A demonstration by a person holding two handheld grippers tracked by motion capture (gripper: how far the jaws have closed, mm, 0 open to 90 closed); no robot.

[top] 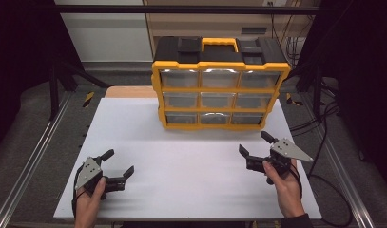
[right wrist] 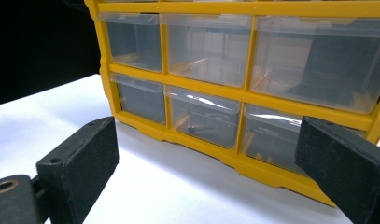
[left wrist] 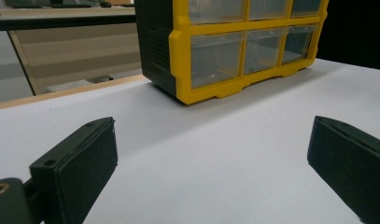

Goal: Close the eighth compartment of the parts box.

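Low in the high view, the left gripper point(top: 116, 165) at lower left and the right gripper point(top: 256, 143) at lower right both hold their jaws spread wide, empty. Beyond them, at upper centre on the white table point(top: 181, 156), stands the yellow drawer organizer point(top: 219, 90): likely rigid, fairly heavy. Its clear drawers point(right wrist: 204, 116) look light and slippery; best pinched by their front lips.

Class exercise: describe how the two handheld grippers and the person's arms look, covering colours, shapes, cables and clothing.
Both the left gripper and the right gripper are black, each with two flat rectangular jaws and a grey three-cornered plate on top. A black cable trails from each. A dark sleeve cuff covers the right wrist.
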